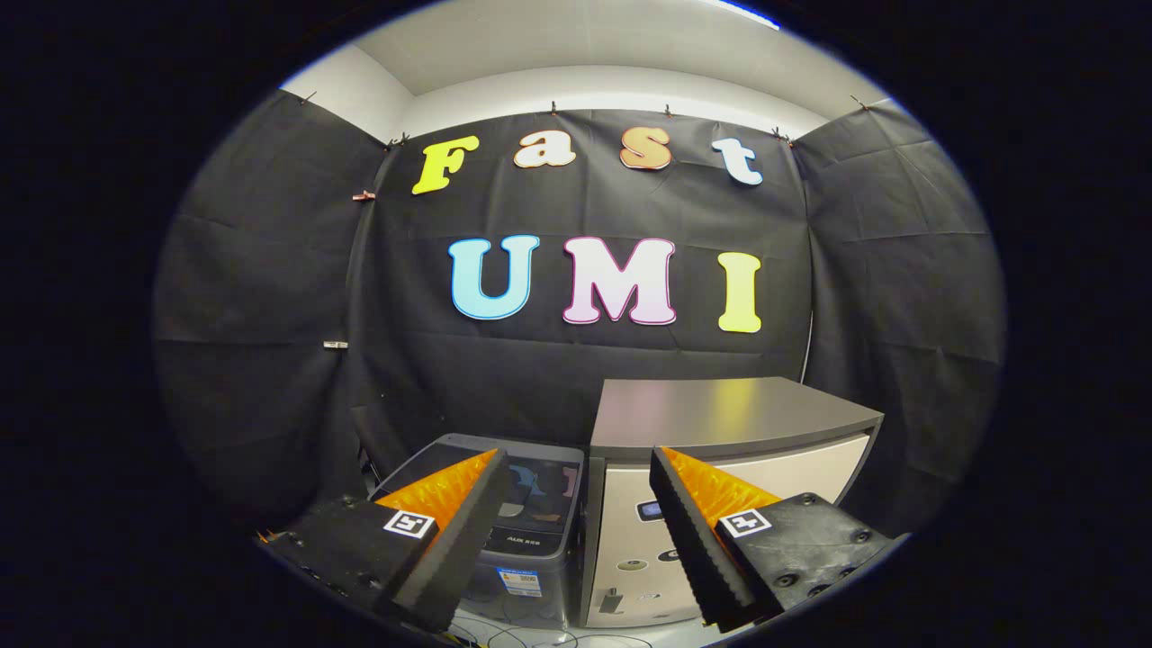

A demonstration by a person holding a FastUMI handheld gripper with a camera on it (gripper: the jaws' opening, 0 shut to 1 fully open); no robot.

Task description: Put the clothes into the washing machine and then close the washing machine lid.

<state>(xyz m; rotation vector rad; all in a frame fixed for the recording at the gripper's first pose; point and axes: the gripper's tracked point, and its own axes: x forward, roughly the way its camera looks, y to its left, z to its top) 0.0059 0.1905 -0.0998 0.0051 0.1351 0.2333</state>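
A small grey top-loading washing machine [526, 531] stands low ahead, partly behind my left finger [459, 531]. Its dark glossy lid [540, 490] lies flat on top and mirrors the wall. My gripper [576, 453] is open, with a wide gap and nothing between the fingers. It hangs in the air some way in front of the machine. The gap between the fingers looks onto the seam between the washing machine and a cabinet.
Right beside the washing machine on its right stands a taller white cabinet [648, 540] with a flat grey top [729, 414]. Black cloth walls close the booth behind and on both sides. Thin cables [540, 634] lie on the pale floor in front of the machine.
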